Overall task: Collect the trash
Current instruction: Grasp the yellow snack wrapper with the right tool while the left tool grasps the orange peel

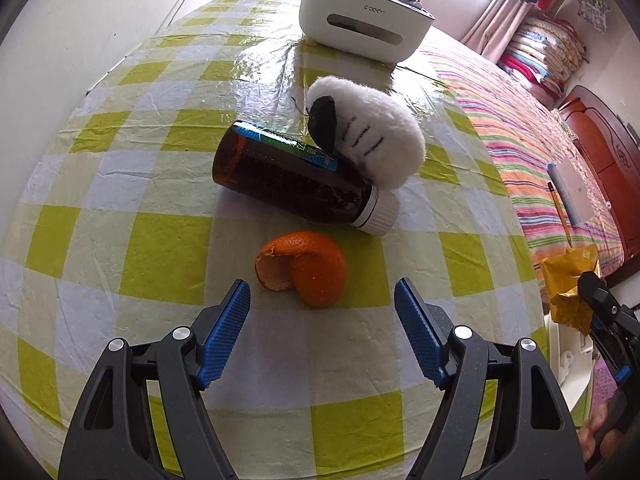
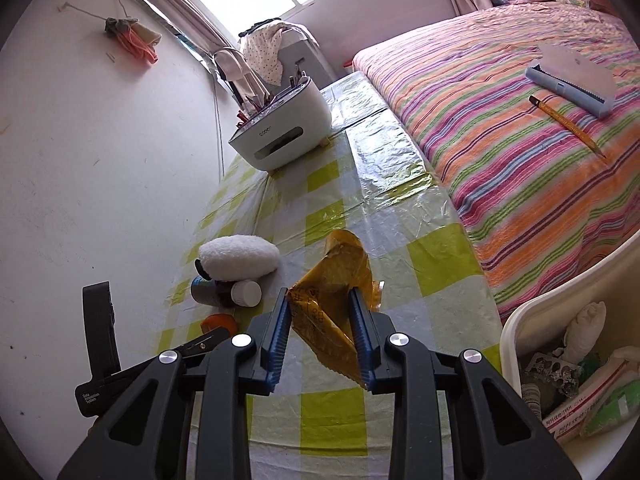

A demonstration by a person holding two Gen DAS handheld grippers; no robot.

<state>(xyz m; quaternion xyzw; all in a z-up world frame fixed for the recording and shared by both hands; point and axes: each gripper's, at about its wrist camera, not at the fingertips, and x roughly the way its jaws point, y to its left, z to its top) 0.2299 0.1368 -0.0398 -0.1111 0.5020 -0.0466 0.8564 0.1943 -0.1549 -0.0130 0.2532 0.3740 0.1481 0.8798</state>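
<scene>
An orange peel (image 1: 304, 266) lies on the green-checked tablecloth (image 1: 120, 200) just ahead of my left gripper (image 1: 322, 300), which is open and empty, its jaws on either side of the peel. Behind the peel a brown bottle with a white cap (image 1: 296, 180) lies on its side against a white plush sheep (image 1: 372, 132). My right gripper (image 2: 320, 320) is shut on a crumpled yellow wrapper (image 2: 332, 292) and holds it above the table; it also shows in the left wrist view (image 1: 570, 288). The peel (image 2: 219, 324), bottle (image 2: 228, 292) and sheep (image 2: 240, 258) show at left.
A white desk organizer (image 1: 360, 24) with pens stands at the table's far end. A white bin (image 2: 532, 320) holding trash is at the lower right, beside the table. A striped bed (image 2: 520, 140) with a notebook and pencil runs along the right. A wall borders the left.
</scene>
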